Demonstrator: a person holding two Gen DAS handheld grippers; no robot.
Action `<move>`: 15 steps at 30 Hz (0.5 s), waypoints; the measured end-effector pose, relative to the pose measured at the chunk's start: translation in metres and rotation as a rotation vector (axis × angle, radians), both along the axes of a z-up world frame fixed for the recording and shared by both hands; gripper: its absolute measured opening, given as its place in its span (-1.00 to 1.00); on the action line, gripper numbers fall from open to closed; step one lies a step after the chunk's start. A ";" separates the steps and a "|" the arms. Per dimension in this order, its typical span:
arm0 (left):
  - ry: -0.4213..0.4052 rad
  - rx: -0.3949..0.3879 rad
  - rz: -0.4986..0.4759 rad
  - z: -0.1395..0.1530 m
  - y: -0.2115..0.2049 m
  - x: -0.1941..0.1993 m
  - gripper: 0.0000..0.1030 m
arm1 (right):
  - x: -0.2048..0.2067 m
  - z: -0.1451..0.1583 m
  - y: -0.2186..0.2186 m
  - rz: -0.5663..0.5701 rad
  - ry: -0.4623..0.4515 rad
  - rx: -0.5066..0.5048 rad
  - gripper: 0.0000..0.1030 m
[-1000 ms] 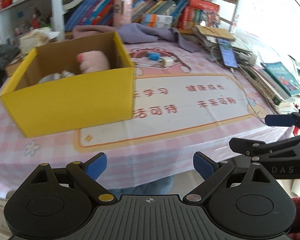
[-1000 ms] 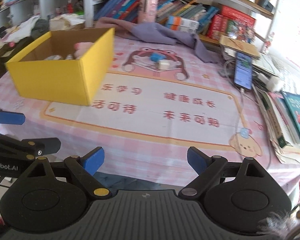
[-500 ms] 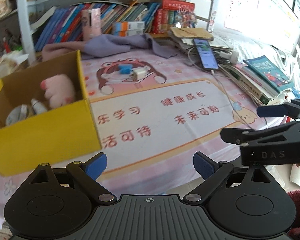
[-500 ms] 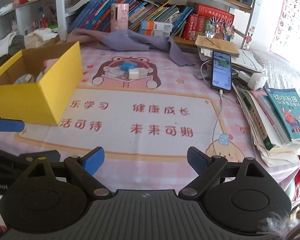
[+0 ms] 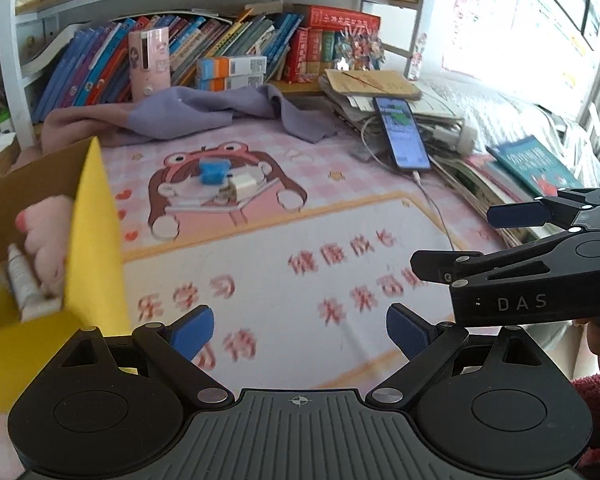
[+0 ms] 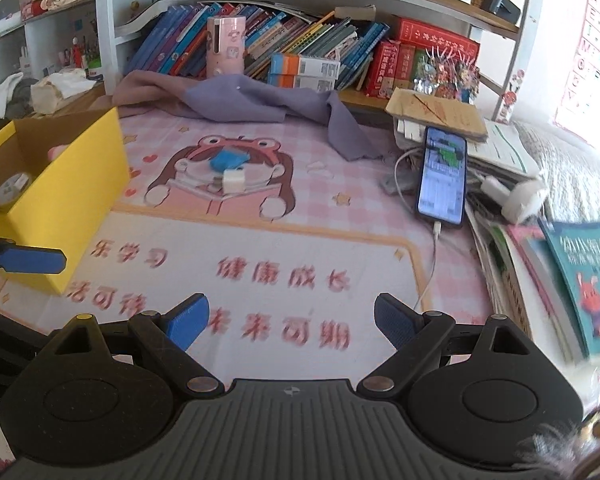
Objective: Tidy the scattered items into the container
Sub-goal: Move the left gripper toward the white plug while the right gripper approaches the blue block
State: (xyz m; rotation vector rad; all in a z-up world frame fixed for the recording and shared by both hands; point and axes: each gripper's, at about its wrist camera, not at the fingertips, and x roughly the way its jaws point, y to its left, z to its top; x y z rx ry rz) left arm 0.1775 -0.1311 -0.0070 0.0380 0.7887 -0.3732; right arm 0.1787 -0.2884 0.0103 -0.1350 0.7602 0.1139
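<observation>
- Both tools hang empty over the near edge of the desk (image 6: 260, 240): the left gripper (image 5: 299, 330) has its blue pads spread wide with nothing between them, and the right gripper (image 6: 291, 316) is just as wide and just as bare
- The yellow box (image 6: 76, 184) stands open-topped on the left of the desk and already holds a pink plush toy (image 5: 46, 232), a white tube (image 5: 24, 280) and a roll of tape (image 6: 12, 190)
- Two loose items remain outside it: a blue piece (image 6: 228, 160) and a white charger cube (image 6: 234, 180), touching or nearly so, on the cartoon figure printed on the pink mat, well apart from both tools and to the right of the box
- The step in hand looks like the reach for the next item; the pick itself is not yet begun
- The next move likely calls for one tool to travel forward and down, straddle a single piece without nudging its neighbour, close, then carry it left over the box wall
- The blue piece appears to run its longer side roughly left to right across the mat; the cube is squat, with no clear long axis, and which way its prongs face cannot be told
- A charging phone (image 6: 442, 176) and its cable lie to the right, clear of that path
</observation>
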 end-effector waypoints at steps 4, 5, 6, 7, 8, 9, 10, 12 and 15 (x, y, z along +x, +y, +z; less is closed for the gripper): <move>0.011 -0.002 0.052 -0.002 -0.013 0.025 0.85 | 0.033 0.001 -0.020 0.028 -0.008 0.020 0.75; 0.016 -0.001 0.067 -0.002 -0.016 0.031 0.85 | 0.040 0.000 -0.024 0.036 -0.006 0.025 0.75; 0.020 0.003 0.084 -0.002 -0.019 0.037 0.85 | 0.048 0.000 -0.028 0.046 -0.004 0.030 0.75; 0.022 0.007 0.102 -0.002 -0.021 0.043 0.85 | 0.057 -0.001 -0.032 0.058 -0.002 0.036 0.74; 0.023 0.010 0.120 -0.002 -0.024 0.049 0.85 | 0.065 -0.001 -0.035 0.071 -0.002 0.043 0.74; 0.021 0.011 0.139 -0.002 -0.026 0.054 0.85 | 0.072 -0.001 -0.038 0.083 -0.003 0.048 0.74; 0.018 0.012 0.159 -0.002 -0.028 0.061 0.85 | 0.080 -0.001 -0.041 0.097 -0.005 0.055 0.74; 0.004 0.015 0.193 -0.001 -0.031 0.072 0.85 | 0.097 -0.002 -0.045 0.128 -0.010 0.069 0.74; -0.024 0.028 0.233 -0.002 -0.035 0.091 0.84 | 0.122 -0.004 -0.049 0.177 -0.020 0.095 0.74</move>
